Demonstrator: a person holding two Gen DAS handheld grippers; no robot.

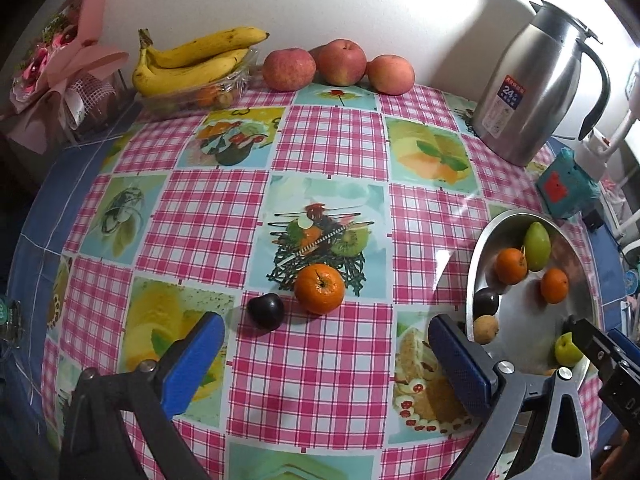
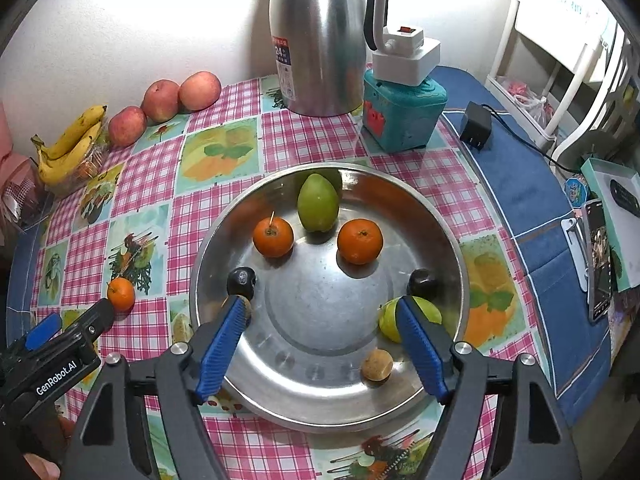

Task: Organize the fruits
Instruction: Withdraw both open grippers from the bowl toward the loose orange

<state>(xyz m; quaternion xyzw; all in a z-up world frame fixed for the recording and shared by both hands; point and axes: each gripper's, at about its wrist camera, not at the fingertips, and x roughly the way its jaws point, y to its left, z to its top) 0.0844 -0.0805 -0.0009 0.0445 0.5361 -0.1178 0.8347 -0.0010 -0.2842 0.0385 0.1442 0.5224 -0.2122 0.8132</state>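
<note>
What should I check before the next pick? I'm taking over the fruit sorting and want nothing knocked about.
1. Left gripper open, nothing between its jaws: ok.
2. Right gripper open over the metal tray, nothing held: ok.
3. Loose orange and dark plum on the tablecloth, ahead of the left gripper, unobstructed: ok.
4. Free space in the tray's middle: ok.
5. Whether the orange and plum touch: cannot tell.
</note>
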